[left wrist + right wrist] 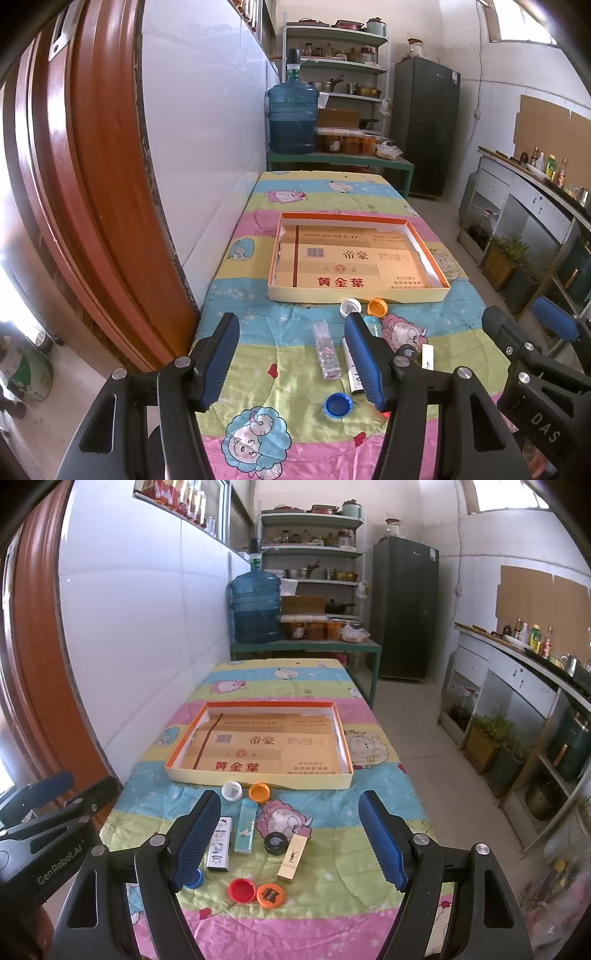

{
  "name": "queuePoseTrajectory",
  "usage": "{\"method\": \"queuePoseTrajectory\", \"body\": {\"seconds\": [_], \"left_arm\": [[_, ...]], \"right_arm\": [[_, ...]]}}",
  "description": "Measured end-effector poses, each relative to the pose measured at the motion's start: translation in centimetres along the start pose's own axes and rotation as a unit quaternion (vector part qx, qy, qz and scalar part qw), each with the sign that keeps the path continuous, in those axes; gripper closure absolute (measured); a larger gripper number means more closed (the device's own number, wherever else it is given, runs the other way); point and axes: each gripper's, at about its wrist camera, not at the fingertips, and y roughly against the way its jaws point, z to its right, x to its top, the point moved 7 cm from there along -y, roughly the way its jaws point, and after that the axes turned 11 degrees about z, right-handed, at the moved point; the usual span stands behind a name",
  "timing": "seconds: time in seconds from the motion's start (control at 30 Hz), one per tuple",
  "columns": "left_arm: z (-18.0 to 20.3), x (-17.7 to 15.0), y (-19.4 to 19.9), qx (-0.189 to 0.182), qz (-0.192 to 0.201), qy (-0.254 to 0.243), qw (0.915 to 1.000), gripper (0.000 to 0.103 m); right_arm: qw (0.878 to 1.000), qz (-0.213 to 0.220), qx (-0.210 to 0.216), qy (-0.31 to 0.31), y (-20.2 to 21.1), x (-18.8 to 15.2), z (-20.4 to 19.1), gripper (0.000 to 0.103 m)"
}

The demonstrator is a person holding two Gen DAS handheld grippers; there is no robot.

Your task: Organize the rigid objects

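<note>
A wooden door frame (85, 184) and a white tiled wall (147, 627) hem in the left edge of a table draped in a cartoon-sheep cloth (303, 679), with open floor (424, 738) along its right side. At the left of the near clutter lies a clear glittery lighter (327, 349); then come a blue cap (338, 405), a white patterned lighter (219, 843), a white cap (232, 791), a teal lighter (245, 825), an orange cap (259, 792), a red cap (242, 890) touching an orange printed cap (270, 895), a black round lid (276, 843) and a gold lipstick tube (293, 857). Beyond them sits a shallow, orange-rimmed cardboard tray (258, 777), its printed floor bare. The left gripper (293, 358) hovers with fingers spread wide around the glittery lighter, holding nothing; the right gripper (288, 840), likewise wide apart and empty, brackets the lighters, lid and lipstick. The cloth's far half is uncluttered.
</note>
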Motion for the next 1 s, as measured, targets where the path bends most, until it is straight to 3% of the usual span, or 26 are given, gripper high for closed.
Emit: {"method": "queuePoseTrajectory", "body": {"seconds": [1.0], "left_arm": [[0.30,-0.24,-0.50,-0.009,-0.011,-0.004,0.9999,0.043]], "right_arm": [[1.000,-0.002,-0.001,0.002,-0.24,-0.02,-0.18,0.025]]}}
